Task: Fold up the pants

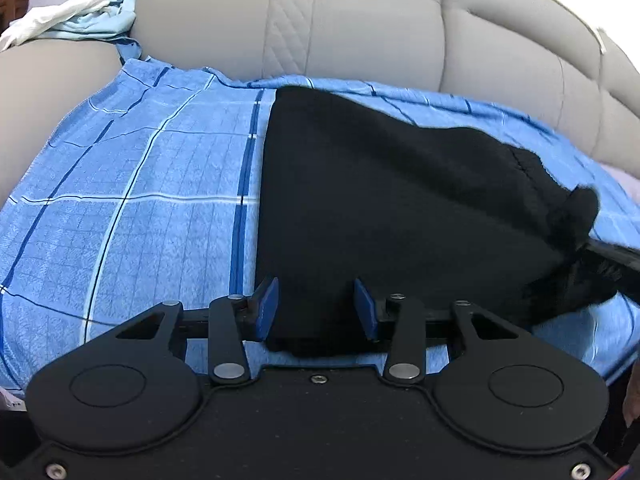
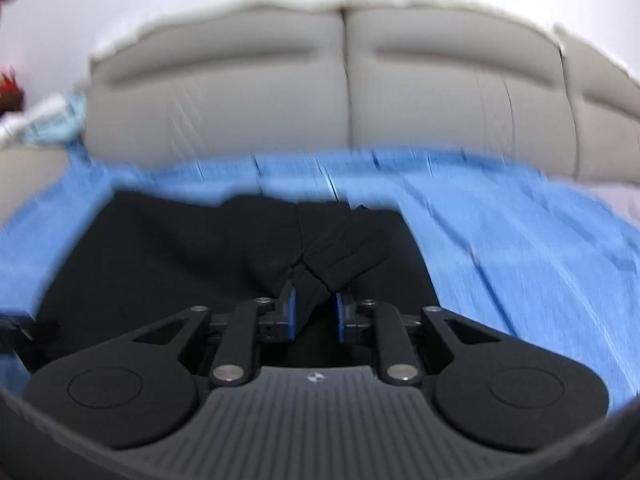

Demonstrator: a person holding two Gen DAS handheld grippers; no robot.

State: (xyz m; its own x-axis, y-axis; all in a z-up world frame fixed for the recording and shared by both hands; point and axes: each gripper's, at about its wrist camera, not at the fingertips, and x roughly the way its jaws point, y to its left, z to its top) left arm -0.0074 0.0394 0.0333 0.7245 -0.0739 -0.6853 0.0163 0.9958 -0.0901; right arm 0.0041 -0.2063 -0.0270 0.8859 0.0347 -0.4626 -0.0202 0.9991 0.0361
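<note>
Black pants (image 1: pixel 380 208) lie on a blue checked sheet (image 1: pixel 140 184) over a sofa seat. My left gripper (image 1: pixel 316 304) is open, its blue pads either side of the near left corner of the pants. In the right wrist view, which is blurred by motion, my right gripper (image 2: pixel 314 308) is nearly closed on a bunched fold of the pants (image 2: pixel 328 248) and lifts it. The right gripper also shows at the right edge of the left wrist view (image 1: pixel 612 264), holding the raised cloth.
Grey padded sofa backrest (image 1: pixel 360 28) rises behind the sheet. A pile of white and light-blue cloth (image 1: pixel 80 12) lies on the sofa arm at the far left. A lilac cloth (image 1: pixel 628 184) shows at the right edge.
</note>
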